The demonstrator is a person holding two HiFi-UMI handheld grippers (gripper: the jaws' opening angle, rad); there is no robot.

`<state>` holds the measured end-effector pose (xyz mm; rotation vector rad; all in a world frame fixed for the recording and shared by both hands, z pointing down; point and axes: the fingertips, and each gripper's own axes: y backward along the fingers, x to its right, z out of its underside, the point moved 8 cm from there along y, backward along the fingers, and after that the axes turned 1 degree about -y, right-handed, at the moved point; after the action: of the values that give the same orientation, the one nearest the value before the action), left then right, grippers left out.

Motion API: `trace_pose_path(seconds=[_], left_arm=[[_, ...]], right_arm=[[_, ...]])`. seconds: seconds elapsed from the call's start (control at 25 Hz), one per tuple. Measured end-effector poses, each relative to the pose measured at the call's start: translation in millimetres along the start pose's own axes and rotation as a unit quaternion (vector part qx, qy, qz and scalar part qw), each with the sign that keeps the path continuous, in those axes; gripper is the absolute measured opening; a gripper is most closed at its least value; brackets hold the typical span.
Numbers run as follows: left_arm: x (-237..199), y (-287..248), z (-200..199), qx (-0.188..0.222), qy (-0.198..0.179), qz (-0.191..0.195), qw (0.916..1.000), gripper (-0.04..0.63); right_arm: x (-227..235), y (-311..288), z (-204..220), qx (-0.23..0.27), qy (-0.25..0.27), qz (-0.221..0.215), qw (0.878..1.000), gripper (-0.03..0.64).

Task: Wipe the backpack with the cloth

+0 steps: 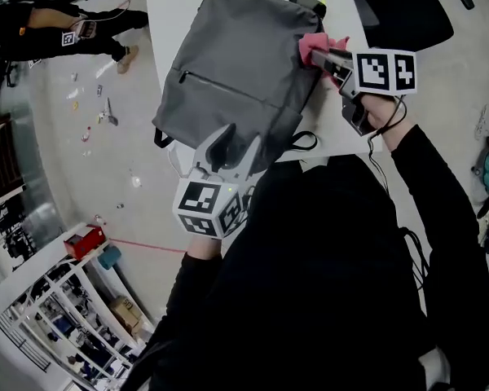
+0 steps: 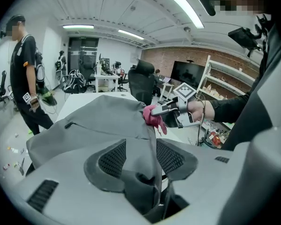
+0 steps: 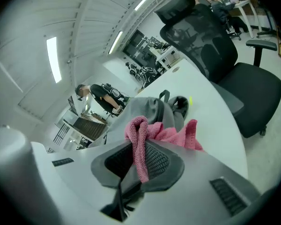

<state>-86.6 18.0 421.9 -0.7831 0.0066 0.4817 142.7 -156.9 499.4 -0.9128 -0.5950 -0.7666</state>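
Note:
A grey backpack lies flat on the white table. At its near bottom edge, my left gripper is shut on a fold of the grey fabric; in the left gripper view that fold runs down between the two pads. My right gripper is shut on a pink cloth at the backpack's upper right edge, near the top handle. The right gripper view shows the cloth bunched over the pads, with the backpack just beyond. From the left gripper view, the cloth rests against the backpack's side.
A black office chair stands beyond the table's right side. A person in black stands on the floor at the far left. Small bits lie scattered on the floor. White shelving sits at the lower left.

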Motion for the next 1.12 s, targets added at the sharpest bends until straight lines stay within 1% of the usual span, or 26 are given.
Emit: trace_pose_path(seconds=[0.2,0.32,0.44,0.52,0.6,0.64,0.72,0.8,0.88,1.0,1.12], left_arm=[[2,-12,-14,0.005,-0.034,0.033,0.9988,0.216],[2,-22,-22,0.015,-0.051,0.064,0.9965,0.216],[-2,-30,-25,0.023,-0.065,0.101,0.9924,0.216],[-16,-27,-21,0.025,-0.068,0.11,0.9912,0.216],[-32,-20,-12,0.023,-0.064,0.108,0.9918,0.216],[-35,-18,-8,0.023,-0.061,0.11,0.9918,0.216],[-32,-22,-7,0.029,-0.057,0.131,0.9893,0.215],[-21,-31,-13,0.041,-0.062,0.163,0.9839,0.212],[-16,-31,-15,0.046,-0.069,0.184,0.9794,0.209],[-18,-19,-11,0.05,-0.075,0.203,0.975,0.207],[-21,-14,-10,0.062,-0.069,0.221,0.9709,0.204]], right_arm=[[-38,-4,65,-0.057,0.034,-0.004,0.998,0.061],[-51,5,84,-0.069,0.024,-0.022,0.997,0.061],[-68,14,103,-0.065,0.016,-0.029,0.997,0.061],[-85,5,117,-0.068,0.022,-0.048,0.996,0.061],[-103,-12,128,-0.081,0.04,-0.074,0.993,0.061],[-110,-15,130,-0.088,0.053,-0.079,0.992,0.061],[-117,-8,124,-0.092,0.08,-0.065,0.99,0.061],[-118,6,112,-0.083,0.103,-0.04,0.99,0.061],[-126,16,102,-0.066,0.108,-0.028,0.992,0.061],[-143,24,89,-0.017,0.078,-0.036,0.996,0.061],[-159,34,73,0.05,0.062,-0.038,0.996,0.061]])
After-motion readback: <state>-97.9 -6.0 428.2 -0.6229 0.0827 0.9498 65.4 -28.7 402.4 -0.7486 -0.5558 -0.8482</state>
